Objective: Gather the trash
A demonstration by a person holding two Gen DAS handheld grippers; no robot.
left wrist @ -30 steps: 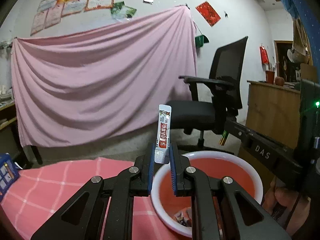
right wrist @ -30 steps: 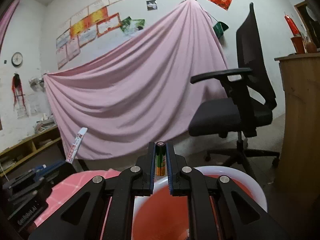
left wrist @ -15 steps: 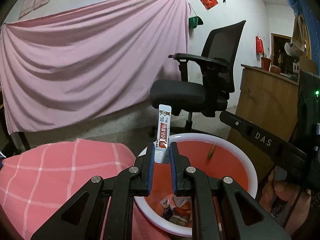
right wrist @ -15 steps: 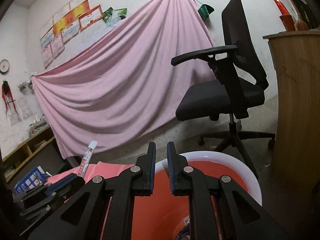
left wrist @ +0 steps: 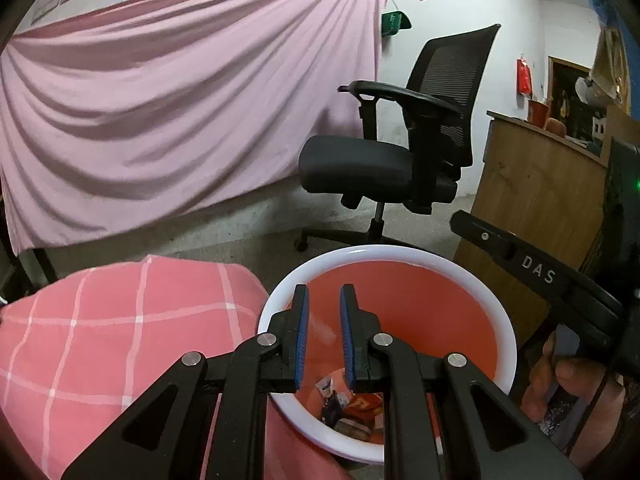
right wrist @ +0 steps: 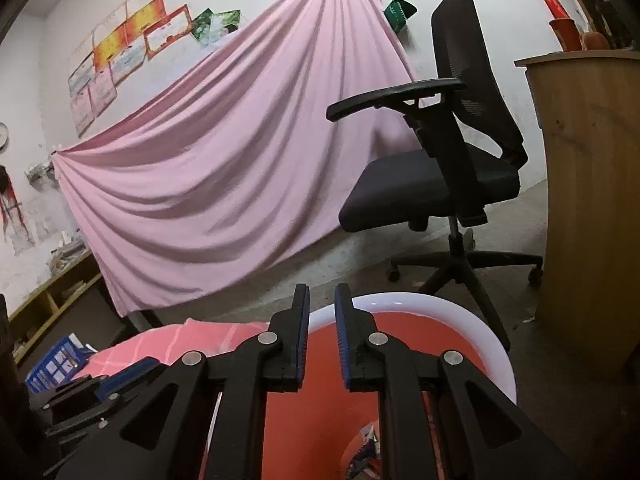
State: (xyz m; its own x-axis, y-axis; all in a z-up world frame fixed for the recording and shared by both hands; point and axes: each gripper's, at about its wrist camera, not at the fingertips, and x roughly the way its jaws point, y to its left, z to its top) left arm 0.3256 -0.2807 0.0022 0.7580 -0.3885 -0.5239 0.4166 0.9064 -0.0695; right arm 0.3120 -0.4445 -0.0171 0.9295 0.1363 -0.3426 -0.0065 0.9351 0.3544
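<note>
Left gripper [left wrist: 323, 300]: we see jaws slightly apart, nothing between pads. Right gripper [right wrist: 322, 300]: same narrow gap, empty. Both hang over red bin [left wrist: 440, 258], touching nothing. Trash [left wrist: 348, 408] lies on bin floor, below and beyond our fingertips.

Glossy plastic basin [left wrist: 508, 336]; soft checked cloth [left wrist: 120, 320]; matt wooden cabinet [left wrist: 532, 200].

the red bin [left wrist: 420, 304] gapes open below, hemmed by office chair [left wrist: 400, 160] and wooden cabinet [left wrist: 532, 200]
</note>
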